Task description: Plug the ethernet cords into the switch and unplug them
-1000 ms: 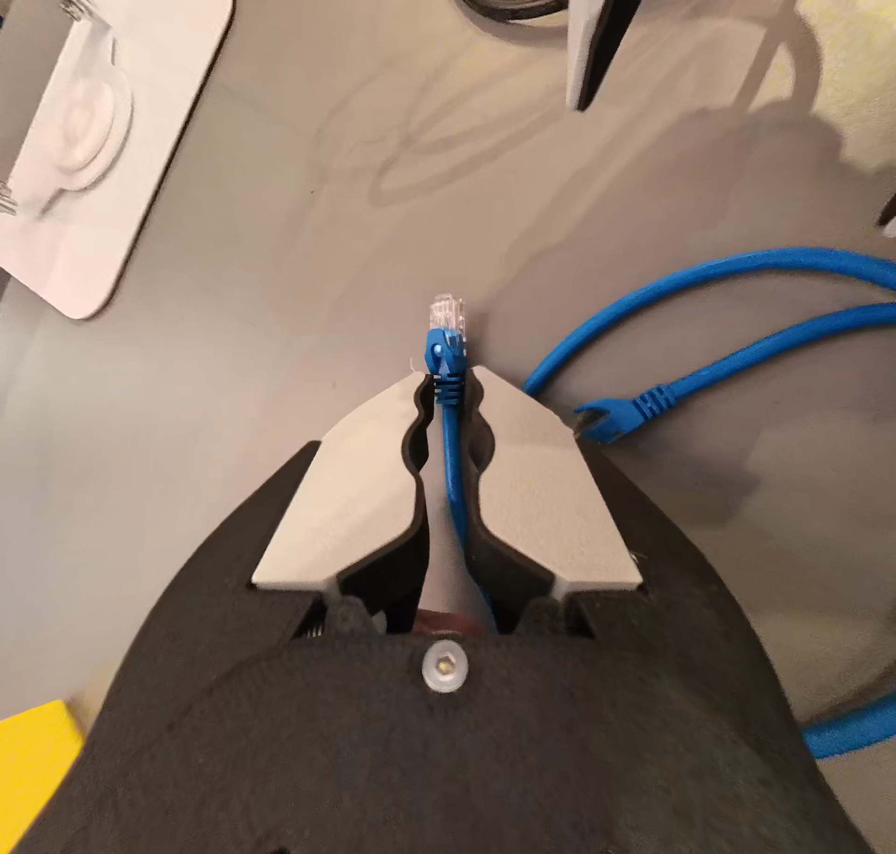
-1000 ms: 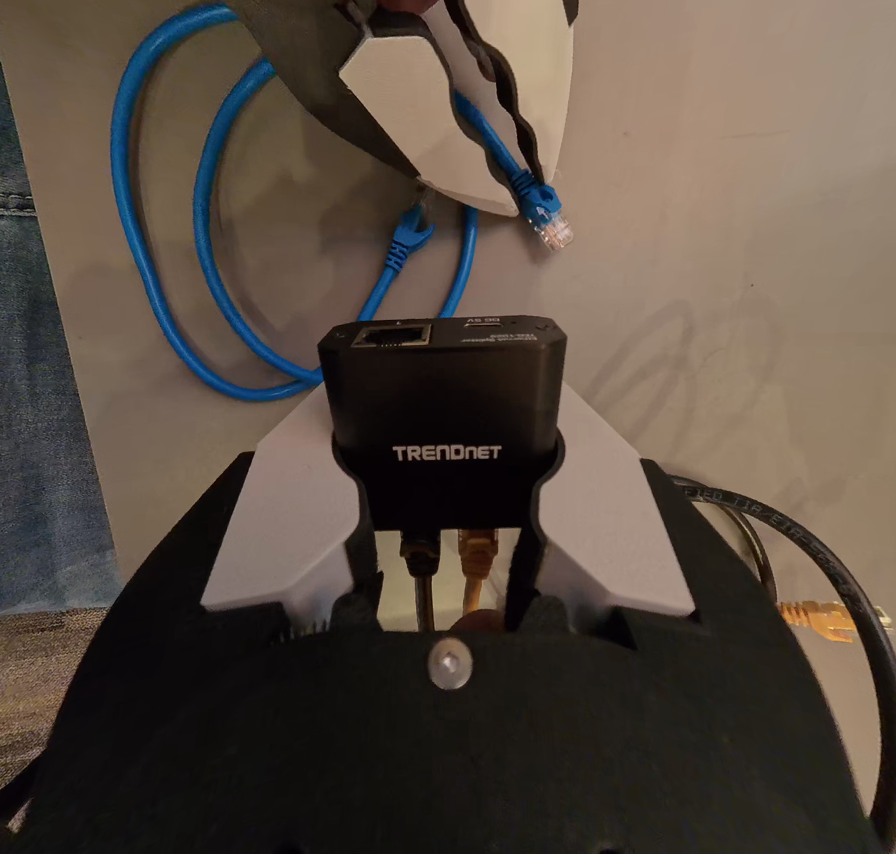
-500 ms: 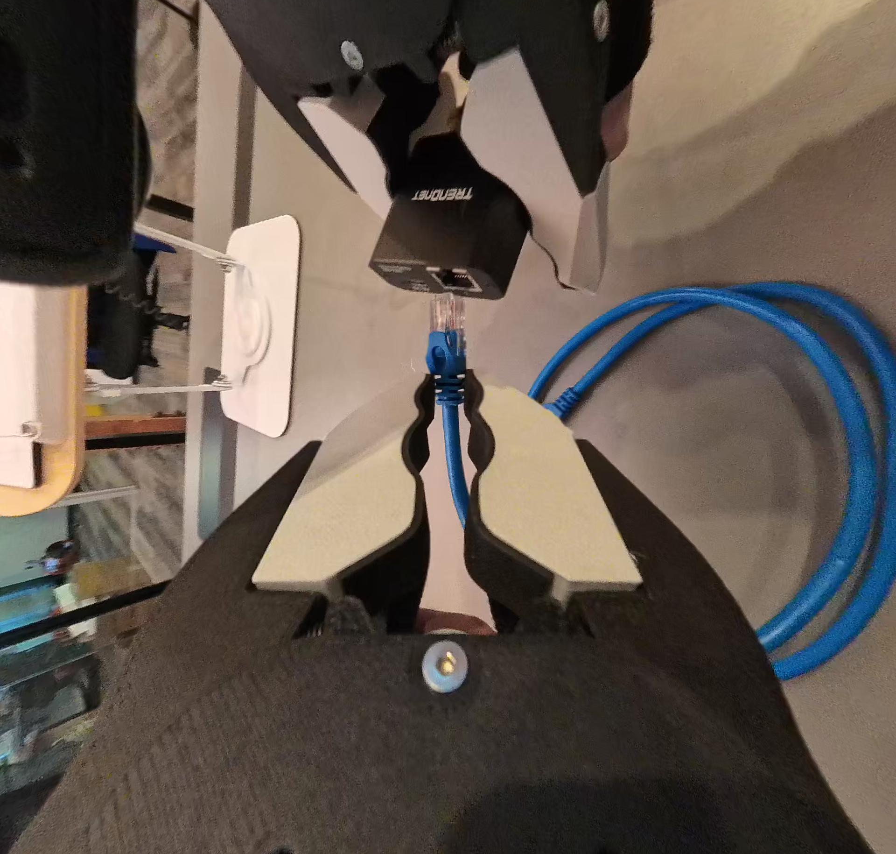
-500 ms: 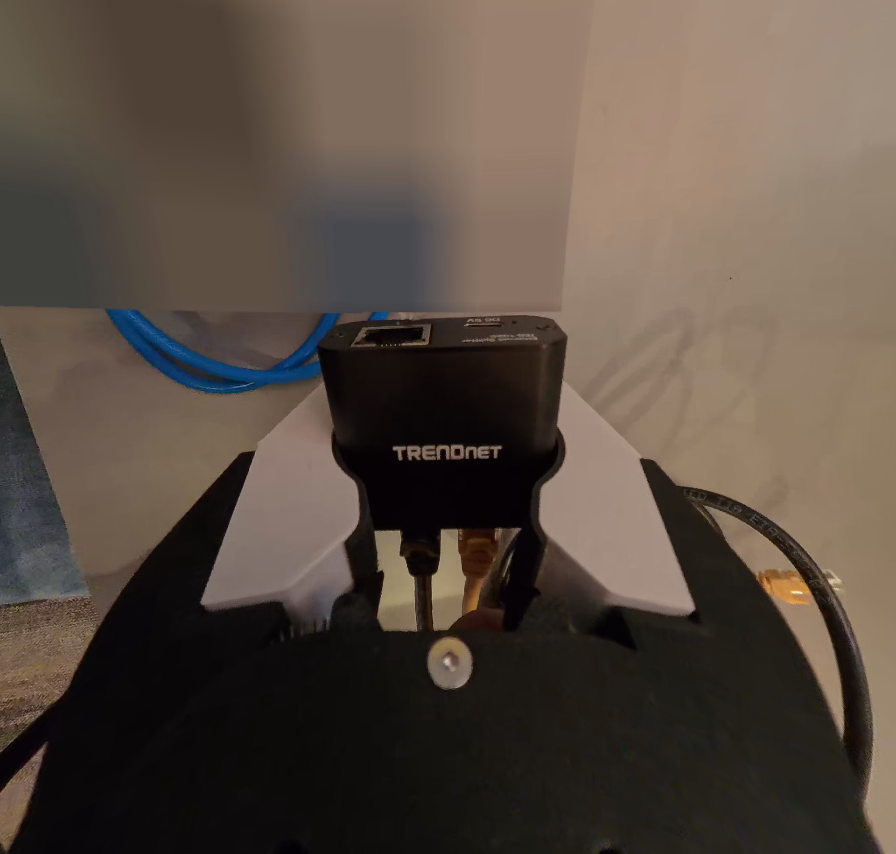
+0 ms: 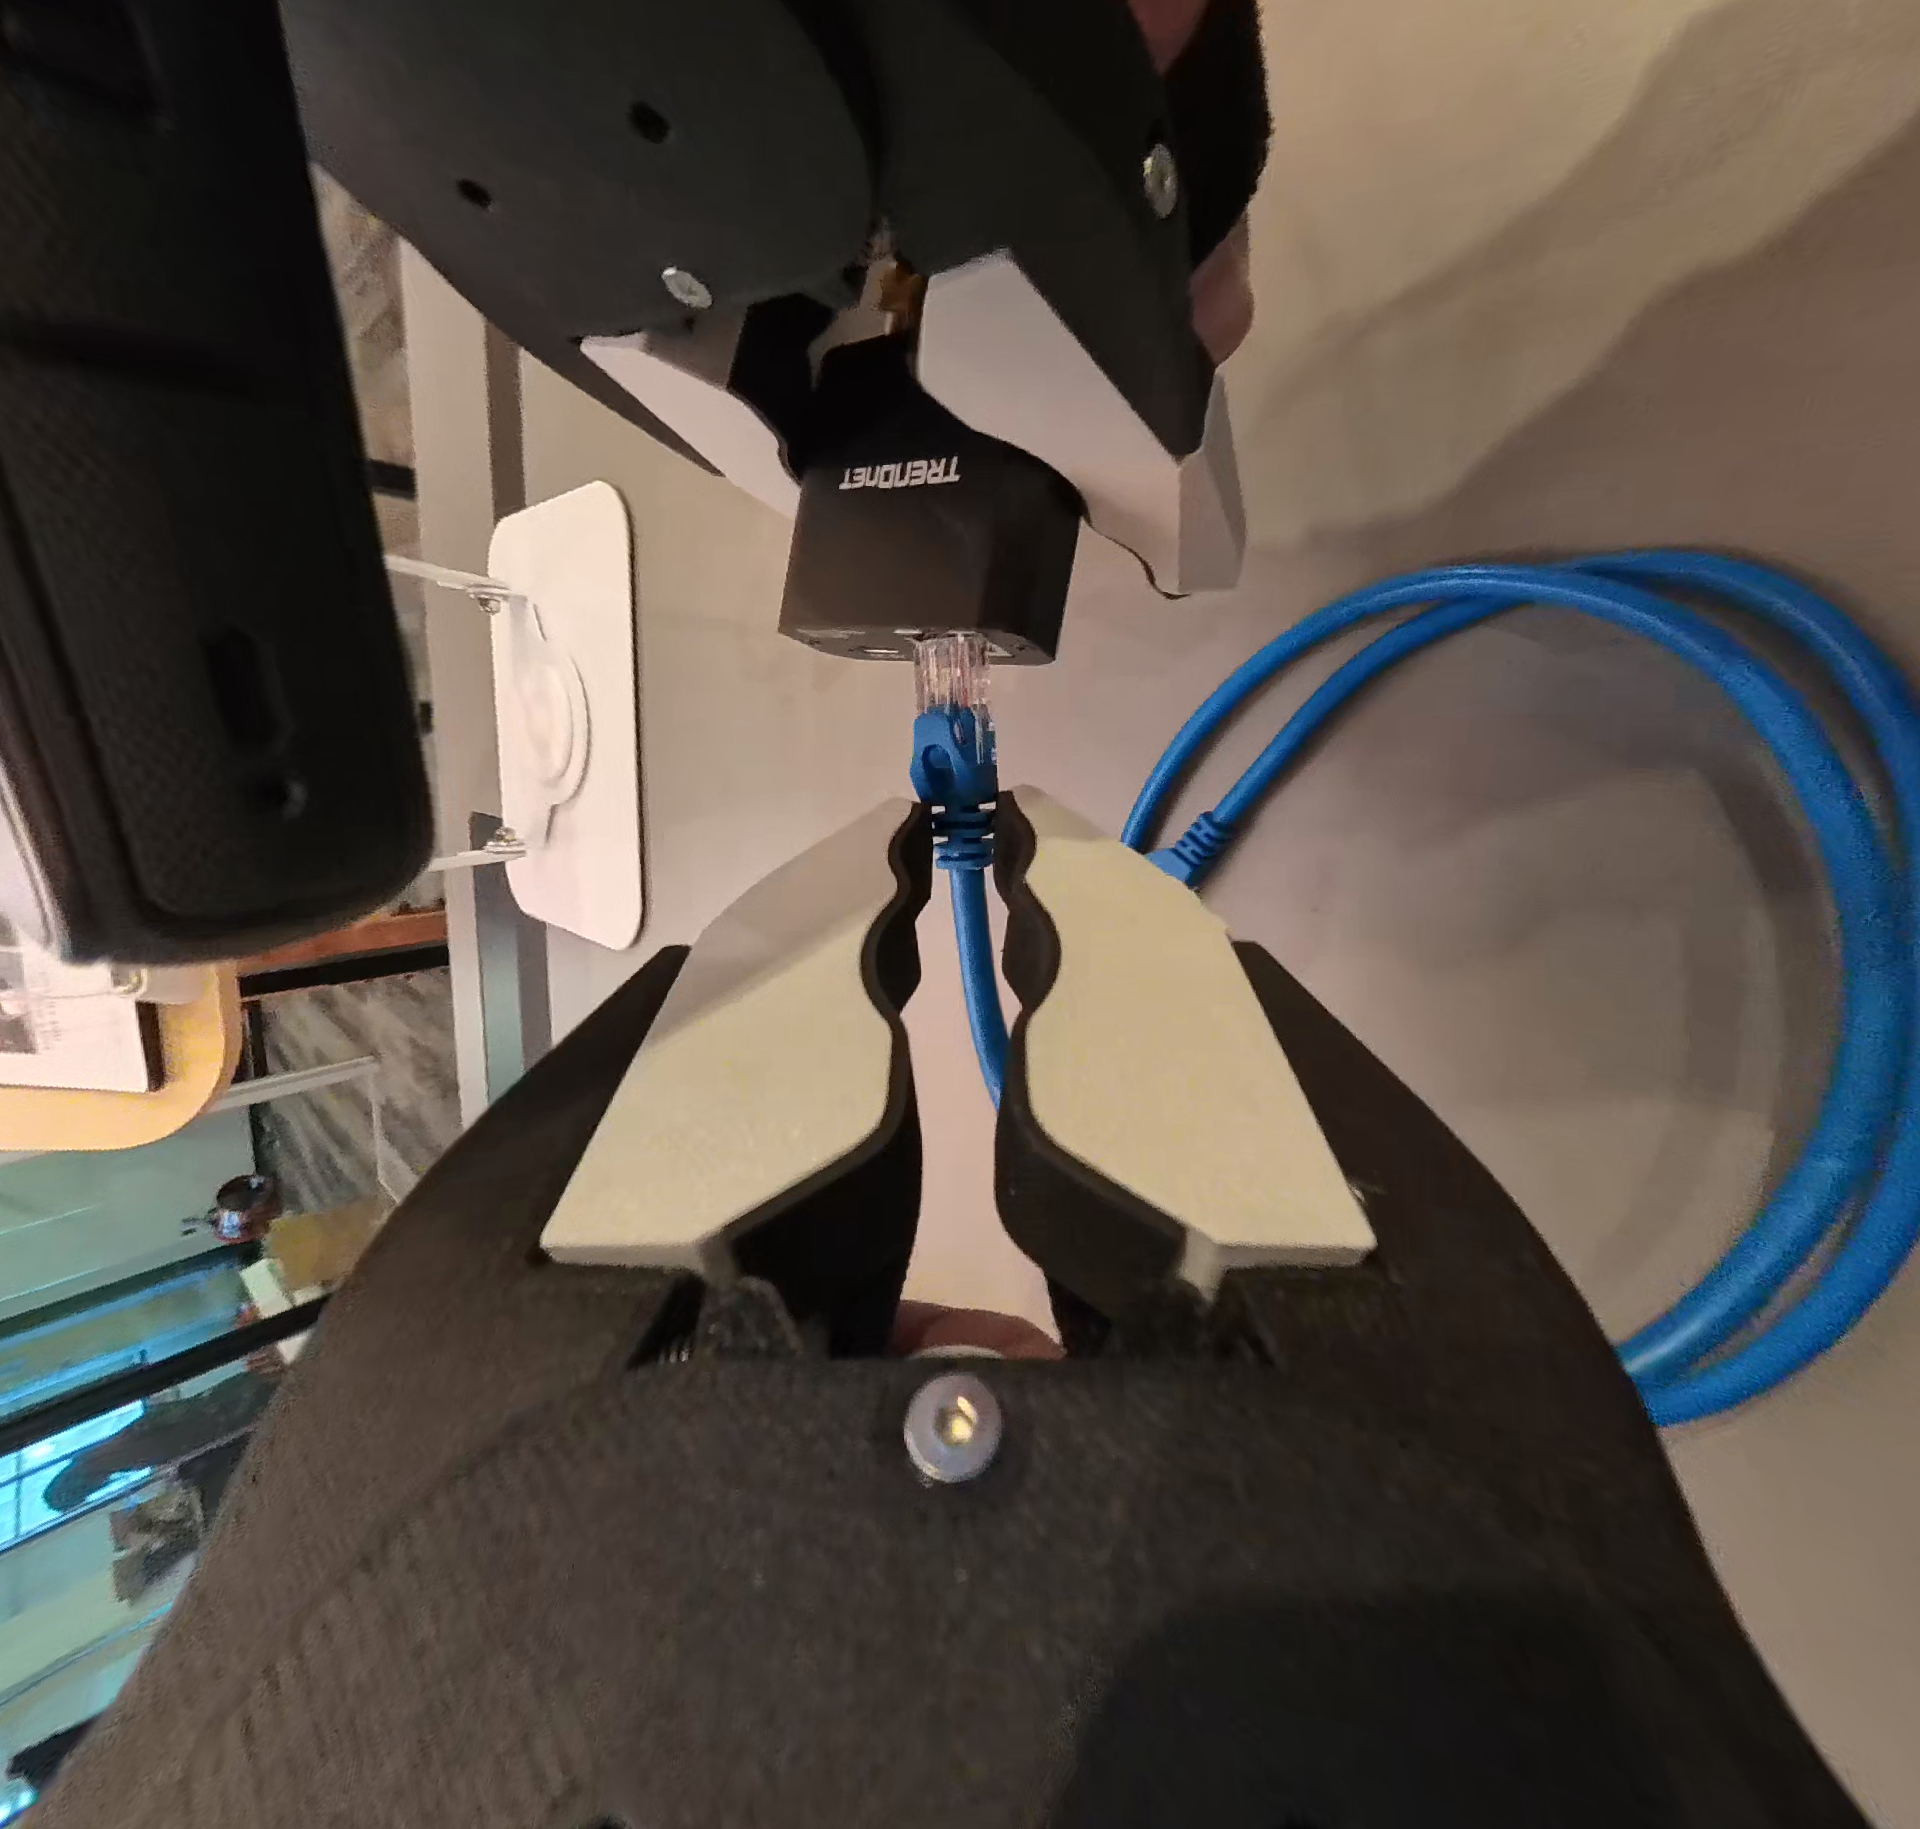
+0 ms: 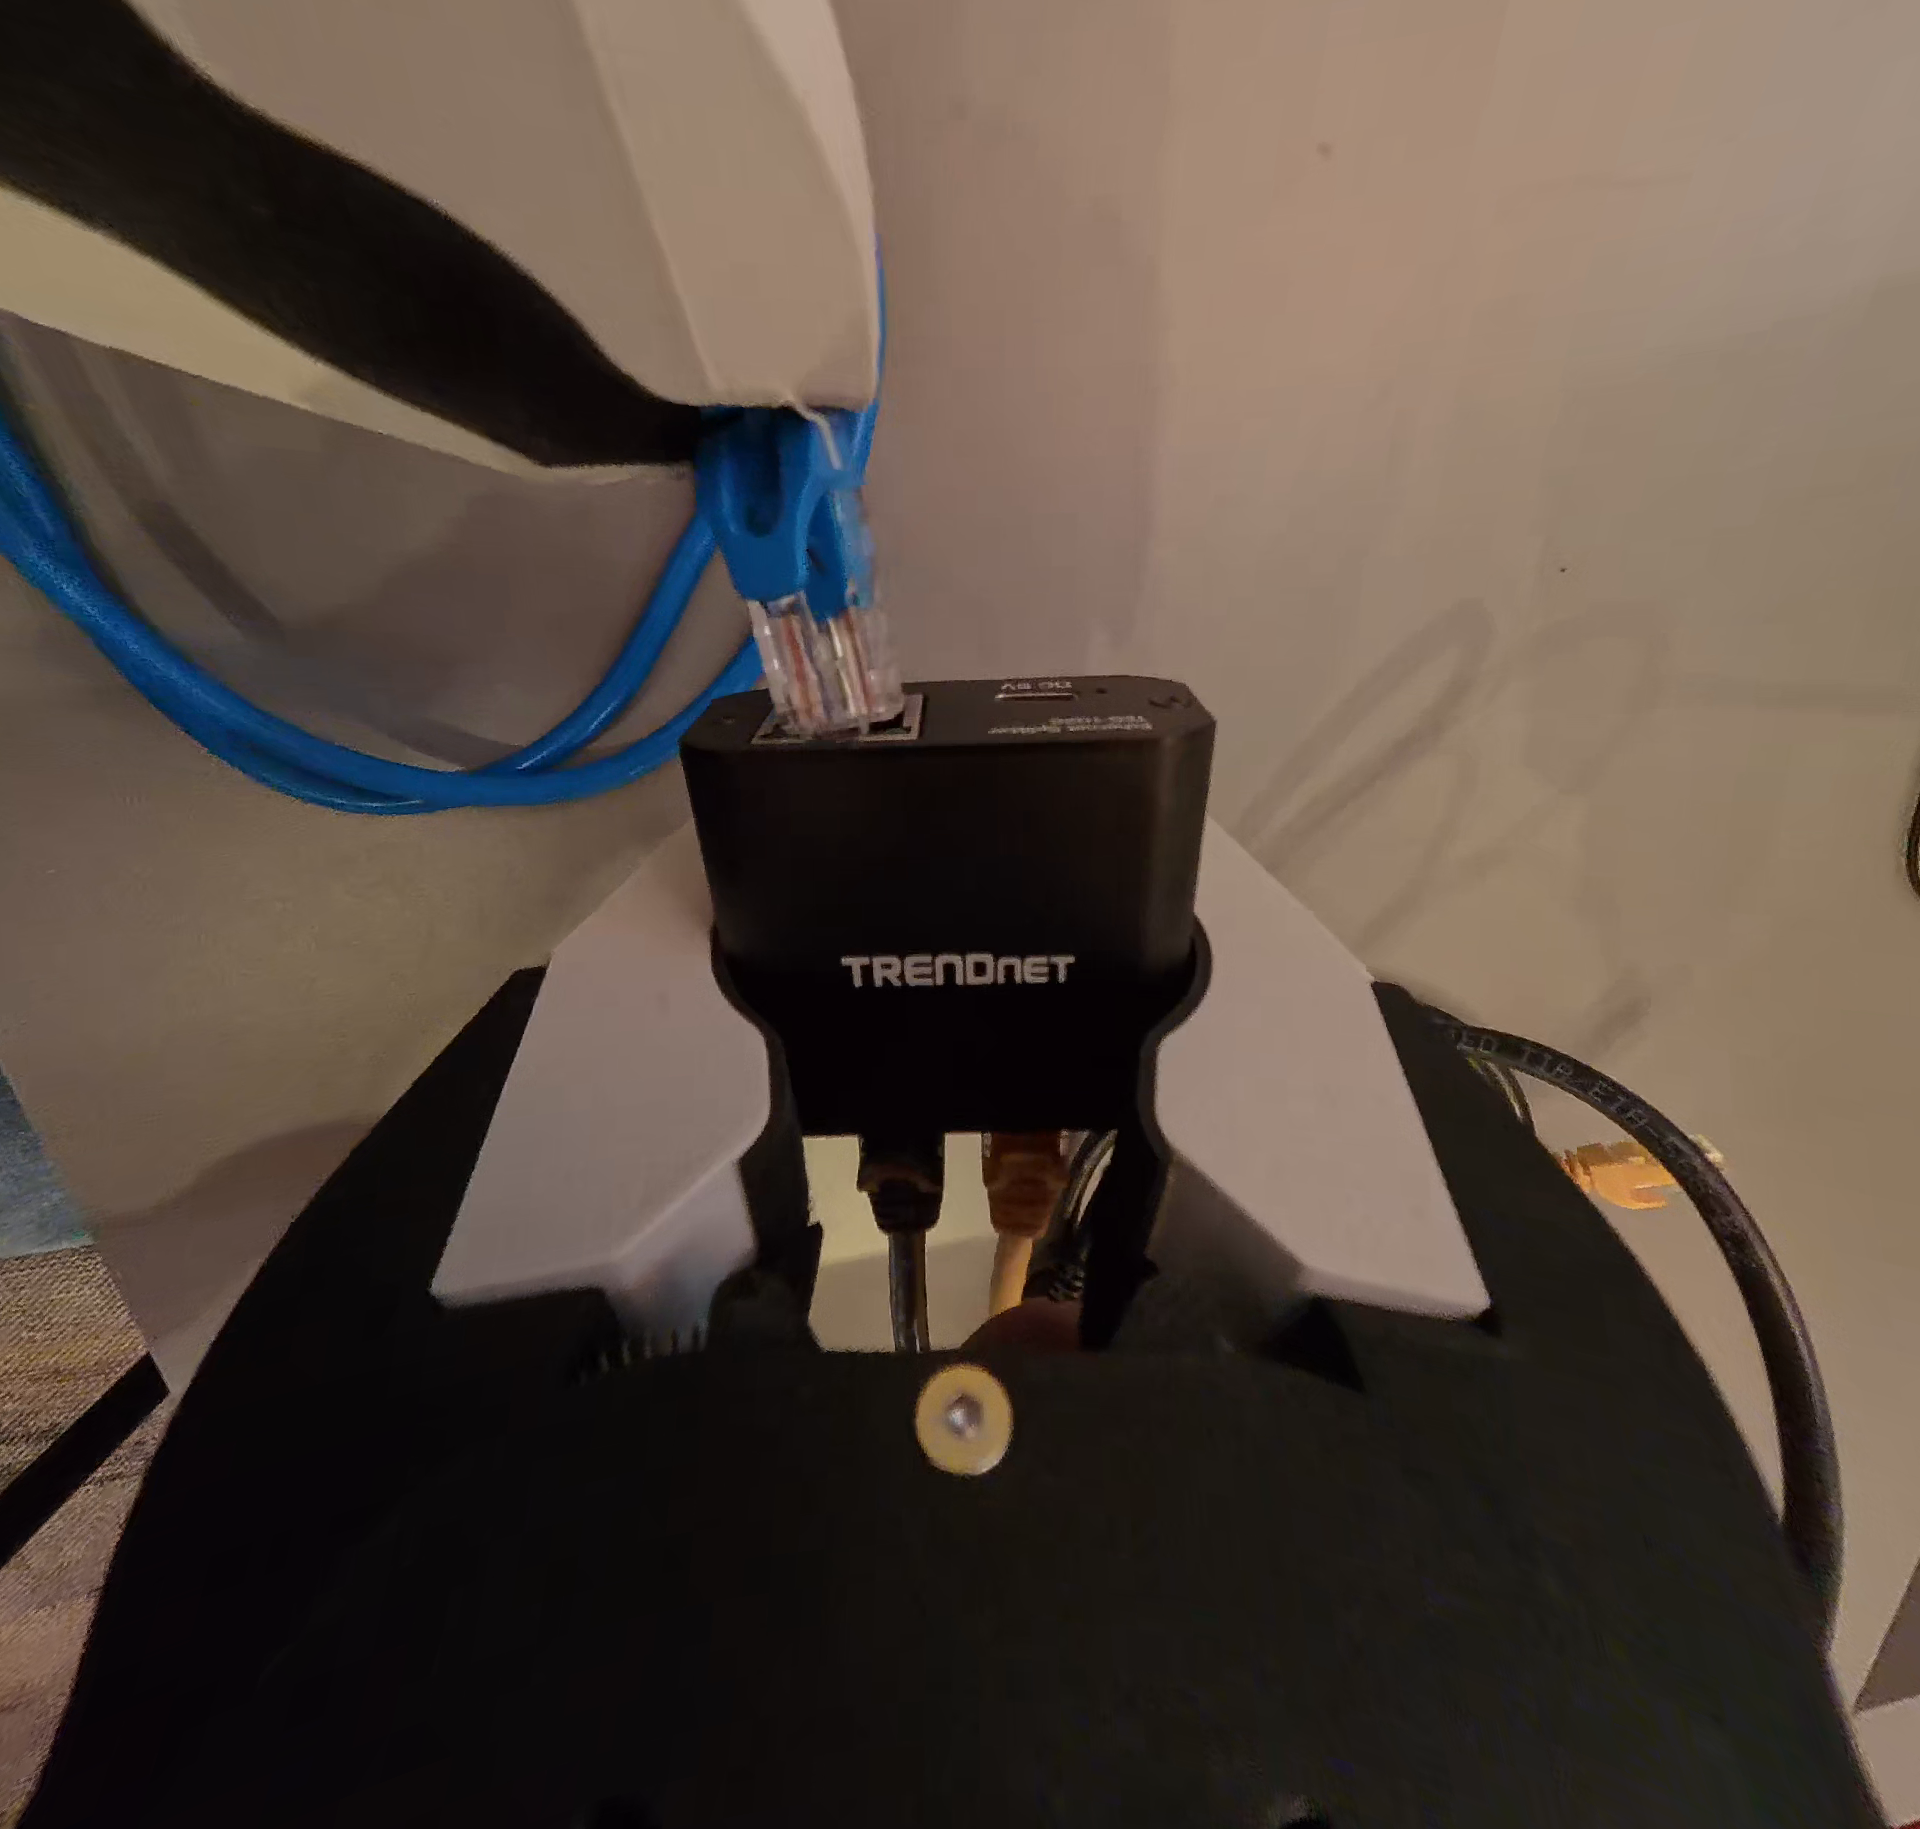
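My left gripper [image 5: 958, 813] is shut on the blue ethernet cord [image 5: 961, 823] just behind its boot. The cord's clear plug [image 5: 949, 671] touches the port face of the small black switch [image 5: 925, 553]. My right gripper [image 6: 956, 958] is shut on the switch [image 6: 945, 844] and holds it above the table. In the right wrist view the plug [image 6: 826, 673] sits at the mouth of the left port [image 6: 836, 725], blurred by motion. A black cord [image 6: 902, 1197] and a tan cord [image 6: 1020, 1187] are plugged into the switch's rear.
The rest of the blue cord lies coiled on the grey table [image 5: 1766, 844], its other plug [image 5: 1195, 839] beside my left fingers. A white plate with a clear mount [image 5: 566, 719] lies at the table's far left. A loose orange plug [image 6: 1429, 1171] and black cord [image 6: 1766, 1291] lie right. The grippers' ends are close to 8 cm from one another.
The two grippers have closed in on each other. The blue plug has moved from a short gap in front of the switch to touching its port.
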{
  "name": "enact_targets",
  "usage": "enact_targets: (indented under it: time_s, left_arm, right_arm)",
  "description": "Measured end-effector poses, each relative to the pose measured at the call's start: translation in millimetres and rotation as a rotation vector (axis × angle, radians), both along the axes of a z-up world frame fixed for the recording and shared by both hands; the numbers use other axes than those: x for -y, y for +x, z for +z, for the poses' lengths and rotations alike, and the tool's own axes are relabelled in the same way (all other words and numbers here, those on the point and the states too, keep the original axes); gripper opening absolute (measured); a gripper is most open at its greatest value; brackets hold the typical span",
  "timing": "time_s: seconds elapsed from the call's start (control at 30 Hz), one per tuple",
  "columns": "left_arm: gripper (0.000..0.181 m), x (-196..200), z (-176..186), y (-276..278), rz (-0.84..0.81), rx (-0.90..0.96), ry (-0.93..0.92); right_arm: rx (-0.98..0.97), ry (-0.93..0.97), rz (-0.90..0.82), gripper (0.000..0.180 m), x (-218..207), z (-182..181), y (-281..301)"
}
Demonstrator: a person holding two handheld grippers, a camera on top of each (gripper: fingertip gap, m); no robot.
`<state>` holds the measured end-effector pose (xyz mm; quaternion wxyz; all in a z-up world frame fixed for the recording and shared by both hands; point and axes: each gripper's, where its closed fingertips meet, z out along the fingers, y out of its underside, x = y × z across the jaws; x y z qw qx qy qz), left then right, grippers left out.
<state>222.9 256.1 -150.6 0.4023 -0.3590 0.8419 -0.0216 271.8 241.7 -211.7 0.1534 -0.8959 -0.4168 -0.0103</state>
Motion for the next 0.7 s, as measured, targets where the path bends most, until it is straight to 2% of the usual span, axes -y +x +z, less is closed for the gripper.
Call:
enact_targets:
  time_s: [0.33,0.7]
  left_arm:
    - [0.011,-3.2,-2.3,-0.2,0.005,-0.060,0.091]
    - [0.011,-3.6,2.9,-1.0,0.006,-0.082,0.153]
  right_arm:
    - [0.060,0.003,0.028,0.070,0.7,2.0,1.2]
    - [0.024,0.044,0.063,0.070,0.1,7.1,-4.1]
